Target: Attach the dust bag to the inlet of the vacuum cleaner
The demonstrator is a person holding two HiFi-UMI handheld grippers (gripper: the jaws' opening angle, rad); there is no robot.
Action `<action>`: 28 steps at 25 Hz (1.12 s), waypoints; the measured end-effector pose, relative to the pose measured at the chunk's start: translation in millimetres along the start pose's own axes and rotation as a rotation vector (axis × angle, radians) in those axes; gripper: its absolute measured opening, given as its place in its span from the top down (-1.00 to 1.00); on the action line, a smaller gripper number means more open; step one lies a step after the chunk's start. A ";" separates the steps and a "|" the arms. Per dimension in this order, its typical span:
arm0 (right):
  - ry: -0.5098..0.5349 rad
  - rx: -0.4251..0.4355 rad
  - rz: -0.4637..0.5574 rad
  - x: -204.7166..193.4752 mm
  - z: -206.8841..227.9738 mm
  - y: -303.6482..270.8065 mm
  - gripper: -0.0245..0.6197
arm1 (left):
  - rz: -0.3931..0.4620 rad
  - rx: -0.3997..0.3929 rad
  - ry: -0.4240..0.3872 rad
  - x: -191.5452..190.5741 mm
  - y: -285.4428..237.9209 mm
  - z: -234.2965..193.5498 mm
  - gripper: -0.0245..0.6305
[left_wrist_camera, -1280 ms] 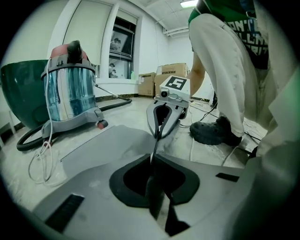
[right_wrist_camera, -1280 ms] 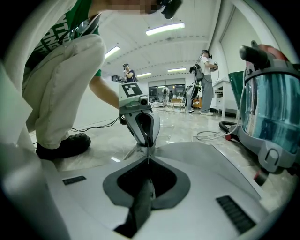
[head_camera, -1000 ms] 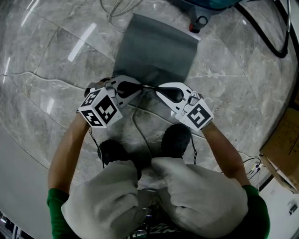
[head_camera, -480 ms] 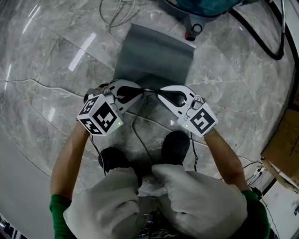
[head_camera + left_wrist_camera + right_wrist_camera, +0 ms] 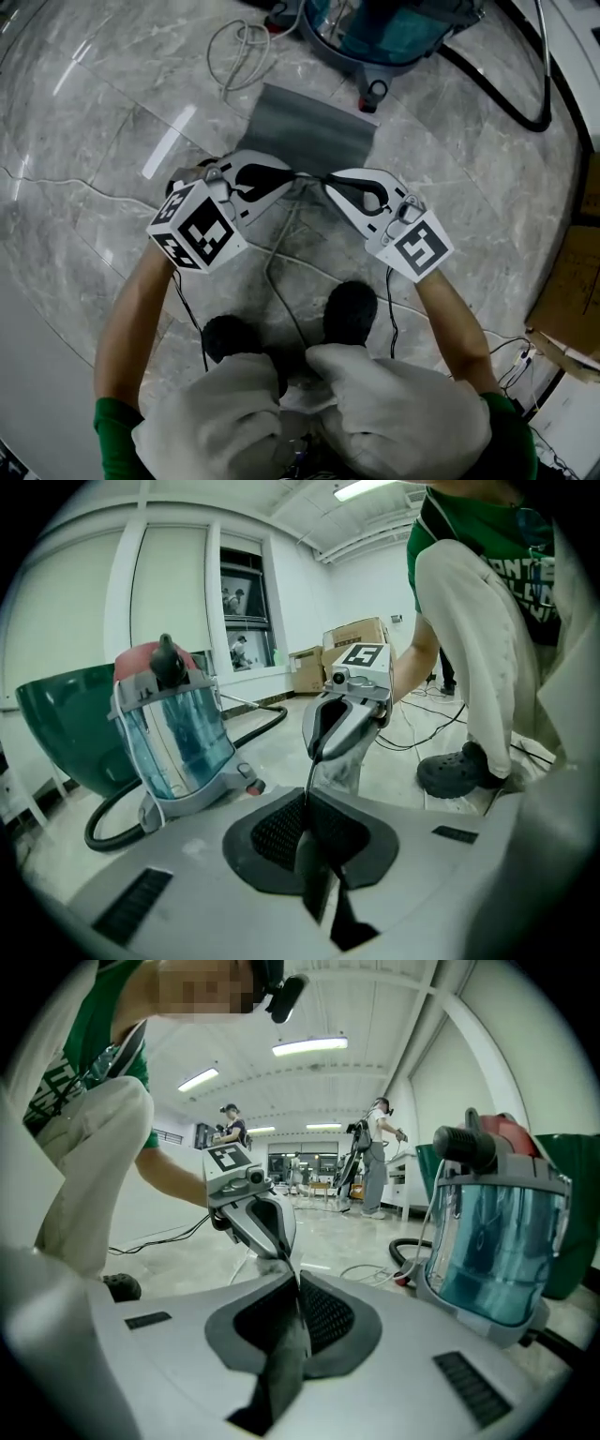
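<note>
The grey dust bag (image 5: 309, 131) hangs by its near edge, with its far edge close to the vacuum cleaner (image 5: 394, 28), which has a clear teal tank. My left gripper (image 5: 292, 174) is shut on that near edge from the left. My right gripper (image 5: 328, 178) is shut on it from the right, tips almost meeting. In the left gripper view the thin bag edge (image 5: 308, 778) runs from my shut left gripper (image 5: 307, 810) to the right gripper (image 5: 342, 726), with the vacuum (image 5: 178, 733) behind. The right gripper view shows dark bag fabric (image 5: 281, 1372) pinched in the right gripper (image 5: 298, 1302).
A black hose (image 5: 511, 98) loops from the vacuum at the right. A white cord (image 5: 246, 42) lies coiled to its left. A cardboard box (image 5: 572, 281) stands at the right edge. Thin cables run by the person's shoes (image 5: 349, 309). People stand far off (image 5: 375, 1152).
Both grippers have risen together with the bag's near edge. The bag now hangs closer to the vacuum, which shows more fully at the top of the head view.
</note>
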State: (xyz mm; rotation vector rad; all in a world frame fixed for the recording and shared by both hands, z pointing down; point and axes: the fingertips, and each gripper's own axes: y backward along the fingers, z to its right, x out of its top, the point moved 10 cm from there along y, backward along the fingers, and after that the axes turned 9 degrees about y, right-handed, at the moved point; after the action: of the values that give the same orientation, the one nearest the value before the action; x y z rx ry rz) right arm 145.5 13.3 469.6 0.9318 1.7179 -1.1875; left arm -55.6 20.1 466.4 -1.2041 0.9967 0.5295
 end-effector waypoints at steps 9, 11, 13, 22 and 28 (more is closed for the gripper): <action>0.080 -0.136 0.055 57.0 42.0 11.6 0.86 | 0.044 0.058 -0.097 66.8 26.1 -40.0 0.89; 0.095 -0.152 0.060 70.7 51.2 12.7 0.86 | 0.057 0.066 -0.113 81.8 33.6 -48.5 0.89; 0.108 -0.164 0.067 84.1 60.5 12.7 0.86 | 0.066 0.074 -0.129 93.8 40.8 -57.6 0.88; 0.177 -0.238 0.084 133.6 96.5 20.5 0.86 | 0.097 0.111 -0.222 144.8 61.7 -91.7 0.87; 0.171 -0.288 0.082 144.9 113.3 18.9 0.86 | 0.092 0.134 -0.262 161.8 64.9 -109.4 0.87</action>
State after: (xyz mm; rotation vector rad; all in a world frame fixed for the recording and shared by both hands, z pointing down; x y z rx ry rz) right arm 131.7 -72.8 306.4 0.9359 1.9065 -0.7987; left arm -65.3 -87.1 291.1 -0.9457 0.8519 0.6647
